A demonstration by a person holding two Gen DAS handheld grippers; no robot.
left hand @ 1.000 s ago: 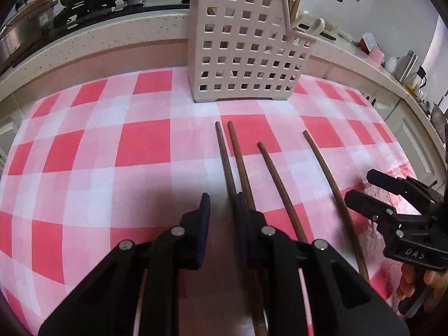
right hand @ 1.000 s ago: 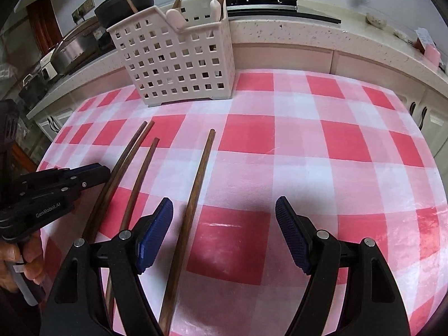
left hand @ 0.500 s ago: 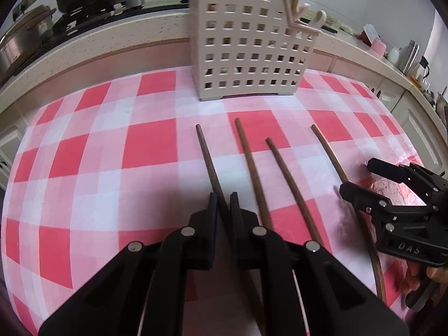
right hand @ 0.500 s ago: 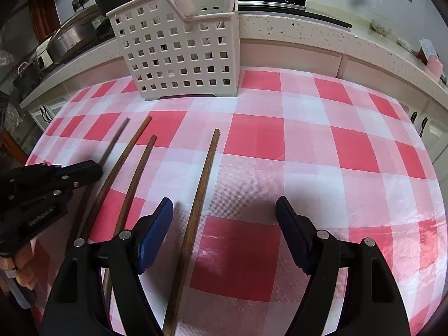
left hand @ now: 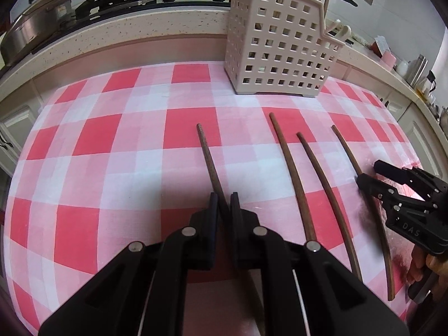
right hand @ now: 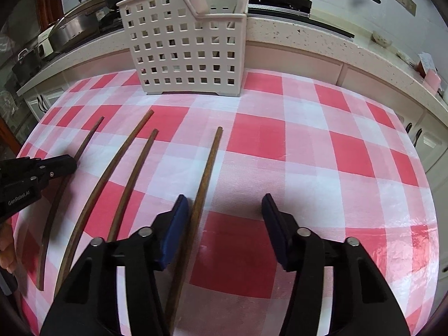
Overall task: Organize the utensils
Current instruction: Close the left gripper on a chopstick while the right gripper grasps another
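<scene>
Left wrist view first: the left claw [left hand: 222,204] is pinched shut on the leftmost chopstick [left hand: 208,156], gripping it near its near end, so the stick's long axis runs straight out from the jaws toward the far edge of the checked surface [left hand: 112,151]; whether its tip has left the cloth I cannot tell; to its right lie two middle chopsticks [left hand: 291,168], side by side and close together, also pointing away toward the white slotted utensil holder [left hand: 280,47], which stands upright at the back of the surface with chopsticks and pale handles already in it; further right is the fourth chopstick [left hand: 375,210], with the right claw [left hand: 366,173] over it. Right wrist view confirms the detail: the right claw [right hand: 224,210] has just been closing and its jaws are partly apart, the fourth chopstick [right hand: 207,179] lying between them, hard against the left pad [right hand: 173,229] and well clear of the right one, so it is not yet gripped; its long axis also runs along the claw's line toward the holder [right hand: 190,47]. Judged from this, the right hand needs only to close, while the left hand, nearer done, can lift and carry its stick to the holder.
</scene>
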